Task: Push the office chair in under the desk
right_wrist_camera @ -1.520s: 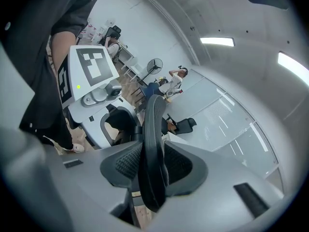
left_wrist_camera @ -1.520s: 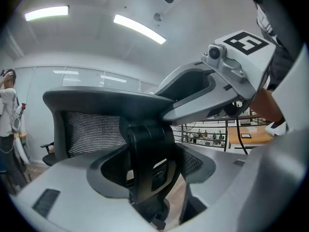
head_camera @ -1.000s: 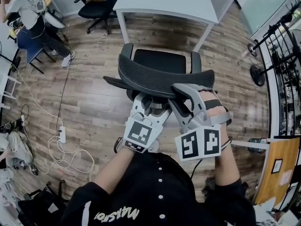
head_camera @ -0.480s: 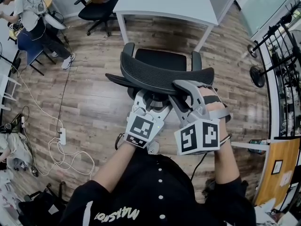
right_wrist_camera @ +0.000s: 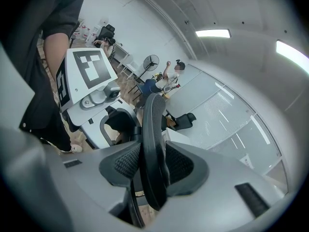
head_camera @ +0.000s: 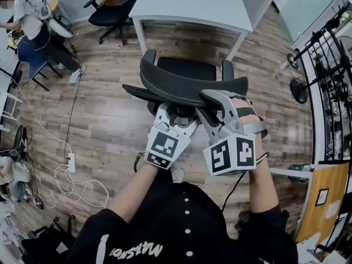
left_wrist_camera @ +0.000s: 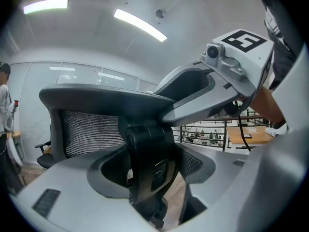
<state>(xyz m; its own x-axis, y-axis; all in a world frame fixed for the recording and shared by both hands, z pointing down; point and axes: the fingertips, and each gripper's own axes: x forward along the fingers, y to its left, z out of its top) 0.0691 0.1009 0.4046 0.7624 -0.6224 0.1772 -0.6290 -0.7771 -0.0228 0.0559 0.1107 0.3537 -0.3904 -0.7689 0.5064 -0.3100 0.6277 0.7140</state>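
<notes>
We are mid-push: the chair (head_camera: pixel 187 84) stands just short of the desk (head_camera: pixel 192 4). The left gripper (head_camera: pixel 177 113) clamps its spine (left_wrist_camera: pixel 147 163). The right gripper (head_camera: pixel 202 104) pinches its rim (right_wrist_camera: pixel 153 149), jaws just eased slightly. Next we roll it straight in.

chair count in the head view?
3. A mesh chair at centre, in front of the desk; a black chair beyond the desk's left corner; a blue chair under the seated person, far left. Others may sit out of frame.
</notes>
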